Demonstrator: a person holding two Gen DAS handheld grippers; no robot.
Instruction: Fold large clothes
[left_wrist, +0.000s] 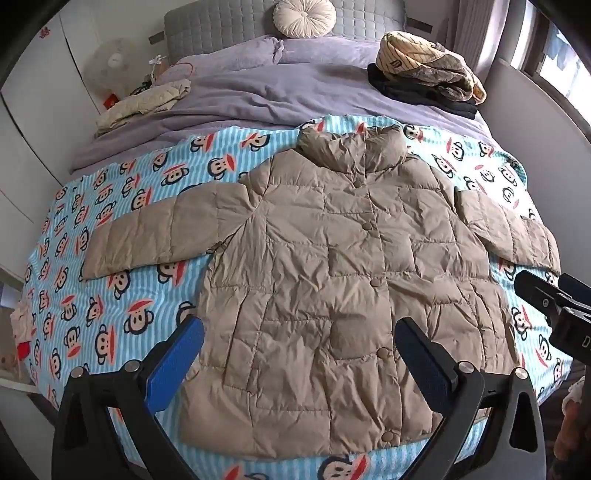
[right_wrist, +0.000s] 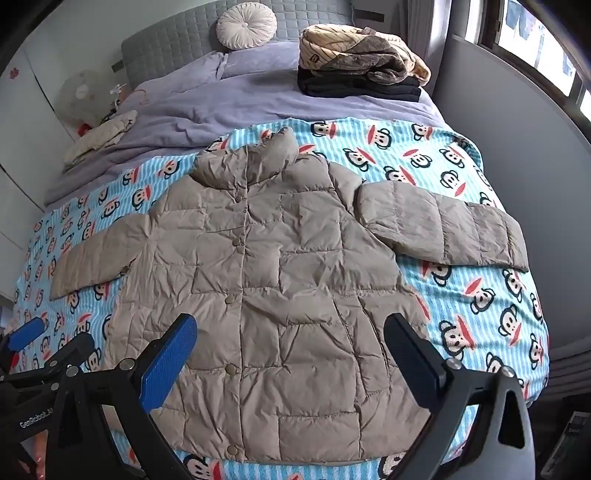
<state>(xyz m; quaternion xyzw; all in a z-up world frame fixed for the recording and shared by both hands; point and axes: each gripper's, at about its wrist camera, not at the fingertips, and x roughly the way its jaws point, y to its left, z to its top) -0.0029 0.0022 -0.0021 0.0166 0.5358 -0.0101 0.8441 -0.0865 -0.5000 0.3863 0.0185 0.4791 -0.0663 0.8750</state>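
A beige quilted puffer jacket (left_wrist: 325, 266) lies flat and buttoned on the monkey-print blue sheet (left_wrist: 122, 295), collar away from me, both sleeves spread sideways. In the right wrist view the same jacket (right_wrist: 277, 280) fills the middle, its right sleeve (right_wrist: 443, 229) lying across the sheet. My left gripper (left_wrist: 299, 350) hovers above the jacket's lower hem, jaws wide open with nothing between them. My right gripper (right_wrist: 291, 347) hangs over the lower front of the jacket, also wide open and empty. Each gripper shows at the edge of the other's view.
A stack of folded clothes (left_wrist: 424, 74) sits at the far right of the bed on the purple duvet (left_wrist: 258, 92). A cream garment (left_wrist: 144, 103) lies far left. A round cushion (left_wrist: 304, 16) leans on the grey headboard. A wall and window run along the right.
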